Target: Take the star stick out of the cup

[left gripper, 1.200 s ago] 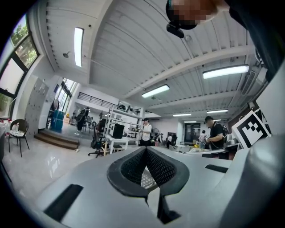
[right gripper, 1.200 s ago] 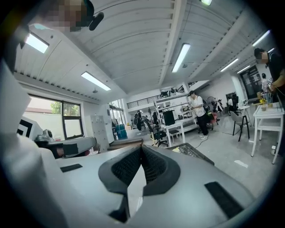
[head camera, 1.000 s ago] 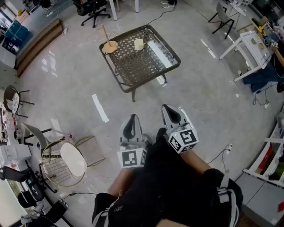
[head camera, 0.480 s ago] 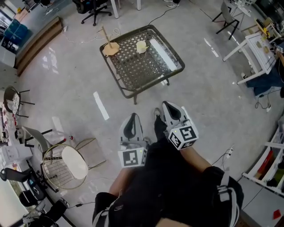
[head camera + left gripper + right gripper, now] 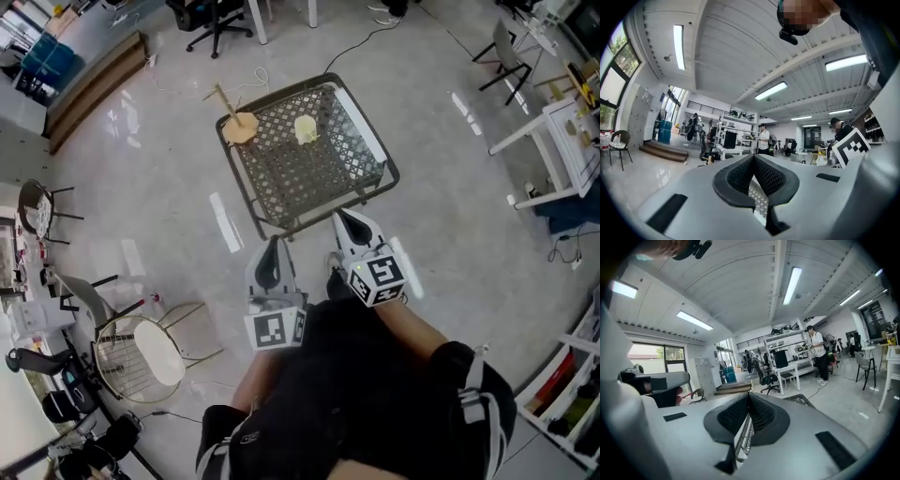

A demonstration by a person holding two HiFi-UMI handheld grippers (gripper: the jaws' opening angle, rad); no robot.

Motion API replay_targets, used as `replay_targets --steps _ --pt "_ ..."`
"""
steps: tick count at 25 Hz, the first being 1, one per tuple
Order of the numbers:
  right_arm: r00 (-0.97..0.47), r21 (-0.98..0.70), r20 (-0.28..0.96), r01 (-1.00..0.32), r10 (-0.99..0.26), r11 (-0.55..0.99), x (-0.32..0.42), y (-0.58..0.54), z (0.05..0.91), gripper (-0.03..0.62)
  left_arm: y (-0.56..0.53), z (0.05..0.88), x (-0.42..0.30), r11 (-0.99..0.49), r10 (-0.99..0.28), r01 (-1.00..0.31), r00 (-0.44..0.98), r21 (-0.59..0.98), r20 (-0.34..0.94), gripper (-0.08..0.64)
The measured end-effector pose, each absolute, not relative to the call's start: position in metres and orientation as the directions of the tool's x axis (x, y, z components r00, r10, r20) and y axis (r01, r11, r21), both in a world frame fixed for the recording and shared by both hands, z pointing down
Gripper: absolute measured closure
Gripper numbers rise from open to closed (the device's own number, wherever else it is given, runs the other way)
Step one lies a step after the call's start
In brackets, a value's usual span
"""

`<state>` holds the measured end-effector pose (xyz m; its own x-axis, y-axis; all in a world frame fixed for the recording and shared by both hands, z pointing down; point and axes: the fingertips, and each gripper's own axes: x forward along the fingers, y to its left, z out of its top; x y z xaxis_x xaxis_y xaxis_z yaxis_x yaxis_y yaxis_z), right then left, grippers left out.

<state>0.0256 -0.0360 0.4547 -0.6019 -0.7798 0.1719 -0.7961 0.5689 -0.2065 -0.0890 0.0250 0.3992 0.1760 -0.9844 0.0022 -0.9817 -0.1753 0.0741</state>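
A pale yellow cup (image 5: pixel 306 128) stands on a dark metal mesh table (image 5: pixel 367 150) in the head view. At the table's far left corner sits a tan disc (image 5: pixel 240 123) with a thin stick rising from it; no star shape can be made out. My left gripper (image 5: pixel 271 266) is shut and empty, over the floor short of the table. My right gripper (image 5: pixel 348 228) is also shut and empty, its tip just at the table's near edge. In the left gripper view the left gripper (image 5: pixel 753 157) points level across the room, as the right gripper (image 5: pixel 748 396) does in its own view.
A round wire chair (image 5: pixel 134 348) stands at the lower left. White tables (image 5: pixel 560 141) and chairs are at the right, an office chair (image 5: pixel 208 19) at the back. Cables lie on the floor. People stand far off by shelves (image 5: pixel 786 357).
The view has moved toward the mesh table, which now lies closer and lower in the head view. Both grippers have come up near its front edge, still shut.
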Motion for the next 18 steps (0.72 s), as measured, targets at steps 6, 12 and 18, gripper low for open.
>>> replay_targets --steps 6,12,18 --pt "-0.633 -0.219 0.200 -0.773 -0.748 0.595 0.038 -0.097 0.473 0.583 -0.024 0.390 -0.072 -0.111 -0.994 -0.992 0.111 0.057 -0.009 0.545" --pt "-0.625 -0.269 0.257 -0.779 -0.737 0.567 0.037 -0.143 0.507 0.581 -0.057 0.391 -0.069 -0.087 -0.996 -0.995 0.088 0.049 0.011 0.545" --pt "-0.606 -0.324 0.302 -0.791 -0.736 0.519 0.037 -0.188 0.536 0.582 -0.097 0.403 -0.067 -0.104 -0.994 -0.993 0.105 0.048 0.022 0.545"
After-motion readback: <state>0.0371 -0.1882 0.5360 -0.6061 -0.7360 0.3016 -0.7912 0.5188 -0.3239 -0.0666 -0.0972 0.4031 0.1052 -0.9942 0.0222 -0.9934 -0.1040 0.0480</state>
